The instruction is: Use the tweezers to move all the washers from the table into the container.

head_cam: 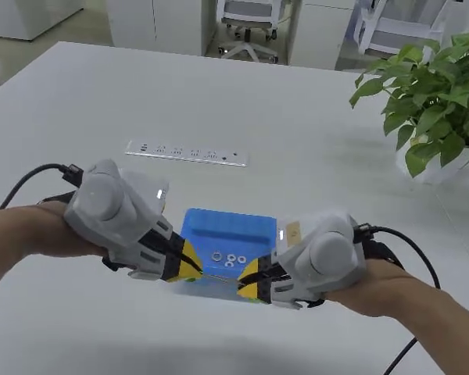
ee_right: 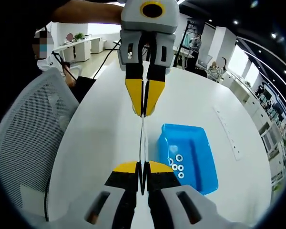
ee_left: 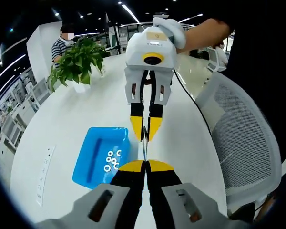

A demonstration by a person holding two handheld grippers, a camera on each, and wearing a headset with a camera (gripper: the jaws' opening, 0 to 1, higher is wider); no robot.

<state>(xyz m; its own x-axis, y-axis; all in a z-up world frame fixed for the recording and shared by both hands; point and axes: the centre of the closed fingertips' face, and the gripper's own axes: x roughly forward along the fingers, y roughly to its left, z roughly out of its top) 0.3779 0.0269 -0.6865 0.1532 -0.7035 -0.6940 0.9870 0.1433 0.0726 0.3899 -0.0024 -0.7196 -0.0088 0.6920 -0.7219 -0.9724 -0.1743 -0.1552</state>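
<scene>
Gripping one end of the tweezers [head_cam: 219, 275], my left tool [head_cam: 191, 266] sits at the near left of the worktop [head_cam: 297, 117], its yellow-tipped jaws pressed together on the thin metal. Far beyond it lies a white power strip [head_cam: 186, 152], well apart from the work. The tweezers run as a slim bar across the gap between my two tools, just on the near side of the blue container [head_cam: 219, 223]. In the left gripper view I see them [ee_left: 144, 148] running from my own jaws straight into the facing ones.

The washers [head_cam: 229, 258] I can see lie in a small cluster on the floor of the container, at its near end; the right gripper view shows them [ee_right: 176, 164] against the blue. To the right, my right tool [head_cam: 248, 280] is likewise clamped on the other end of the tweezers. A potted plant [head_cam: 434, 101] stands at the far right.

I judge the moving itself to be at or near its end, and the step in hand to be a pass or regrip of the tweezers. Next, one tool must let go while the other keeps a firm pinch, so the tweezers neither twist nor drop.
</scene>
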